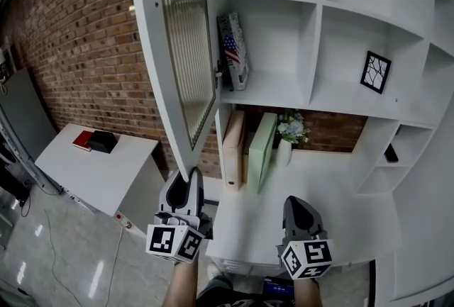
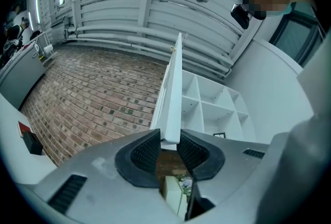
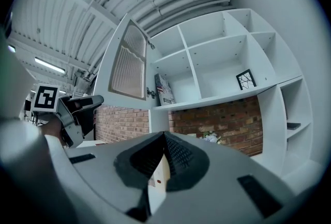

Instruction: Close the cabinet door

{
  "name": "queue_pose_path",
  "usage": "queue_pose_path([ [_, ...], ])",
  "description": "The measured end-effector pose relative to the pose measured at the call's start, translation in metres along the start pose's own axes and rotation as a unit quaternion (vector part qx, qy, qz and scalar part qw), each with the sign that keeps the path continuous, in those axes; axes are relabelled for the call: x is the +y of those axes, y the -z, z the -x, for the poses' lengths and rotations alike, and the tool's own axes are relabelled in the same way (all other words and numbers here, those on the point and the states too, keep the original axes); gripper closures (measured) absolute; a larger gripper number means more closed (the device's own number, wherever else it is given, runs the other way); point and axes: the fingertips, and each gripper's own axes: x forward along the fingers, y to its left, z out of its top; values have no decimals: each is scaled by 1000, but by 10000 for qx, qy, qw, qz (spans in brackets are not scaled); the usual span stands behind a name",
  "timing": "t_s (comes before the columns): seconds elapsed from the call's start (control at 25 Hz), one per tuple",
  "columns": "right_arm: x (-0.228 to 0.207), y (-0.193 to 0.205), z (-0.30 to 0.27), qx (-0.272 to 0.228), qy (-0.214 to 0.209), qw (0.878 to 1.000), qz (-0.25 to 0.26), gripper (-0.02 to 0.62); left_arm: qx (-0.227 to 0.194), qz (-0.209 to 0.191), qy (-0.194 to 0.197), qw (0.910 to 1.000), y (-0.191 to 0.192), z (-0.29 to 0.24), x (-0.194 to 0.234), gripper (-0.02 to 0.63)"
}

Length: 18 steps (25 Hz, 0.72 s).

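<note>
**Left fingers on the open door's lower edge**

A red brick wall (image 1: 78, 36) runs behind a white shelf unit (image 1: 369, 1), under a ribbed white ceiling.

The left gripper (image 1: 190, 178) points upward. In the left gripper view its ridged black fingers (image 2: 145, 151) are pressed on either side of the bottom edge of the cabinet door (image 1: 177, 50), which hangs open and swung well out from the unit. The right gripper (image 1: 296, 203) is held level over the tabletop (image 1: 333, 192); its fingers (image 3: 178, 153) are closed tip to tip with nothing between them.

The door is a white frame around a tall panel of reeded glass, with a small dark handle (image 1: 218, 73) on its inner side. Nothing stands between the door and its compartment's opening.

In that compartment a book with a flag cover (image 1: 233, 50) leans upright against the left wall. Two compartments to the right, a black-framed picture (image 1: 374, 71) leans on the back panel.

Under the shelves, on the tabletop, a cream binder (image 1: 233, 149) and a pale green folder (image 1: 261, 153) stand side by side, with a white vase of pale flowers (image 1: 291, 130) just beside them. A small dark object (image 1: 391, 153), too small to identify, lies on a side shelf at the right.

Far left, a separate low white table (image 1: 99, 171) carries a red book (image 1: 82, 140) touching a black box (image 1: 103, 141).
</note>
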Motion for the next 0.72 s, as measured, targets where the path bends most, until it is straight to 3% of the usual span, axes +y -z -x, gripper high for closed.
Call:
queue_pose_path([
  [0.28,7,-4,-4,-127,-59,9999,-37,595,233,-229,295,9990,6,-5,-20,503],
  [0.72,9,0,-6,-75,-73,9999,-119,595,507,-72,752,9959,13,-12,-49,469],
])
